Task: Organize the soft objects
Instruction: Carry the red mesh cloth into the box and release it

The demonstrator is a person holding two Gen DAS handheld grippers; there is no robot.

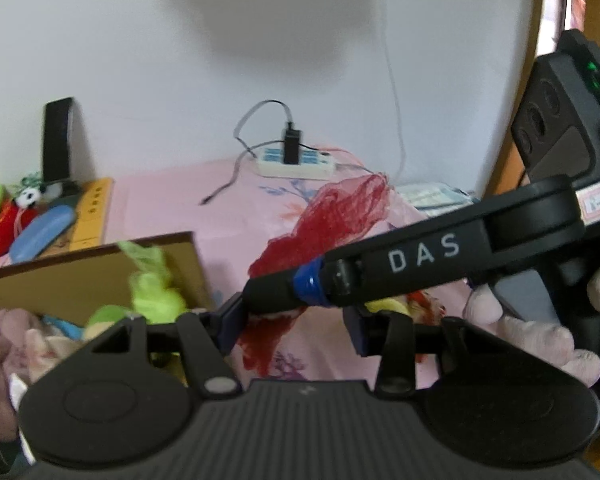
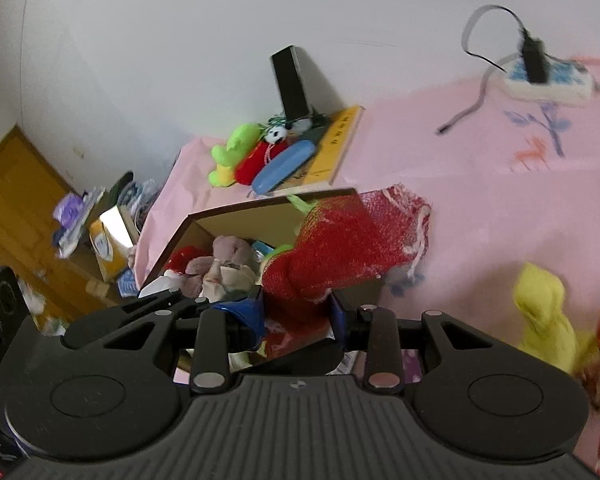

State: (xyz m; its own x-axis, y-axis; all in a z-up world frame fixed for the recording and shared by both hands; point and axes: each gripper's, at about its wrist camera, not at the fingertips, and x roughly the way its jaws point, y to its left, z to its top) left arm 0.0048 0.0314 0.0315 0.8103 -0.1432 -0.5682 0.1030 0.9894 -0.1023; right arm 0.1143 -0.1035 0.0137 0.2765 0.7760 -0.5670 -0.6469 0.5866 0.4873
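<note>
Above the pink cloth (image 2: 480, 208), beside the open box (image 2: 236, 224): one red mesh bag (image 2: 352, 248), bunched and lifted. Right gripper (image 2: 298, 316): jaws clamped on the bag's lower folds. Left gripper (image 1: 290, 326): jaws narrowly apart around the same red mesh, though whether they pinch it is unclear. Probably held clear for dropping into the box, which already holds plush toys (image 2: 224, 264). Yellow toy (image 2: 540, 312): loose on the cloth, apart.
</note>
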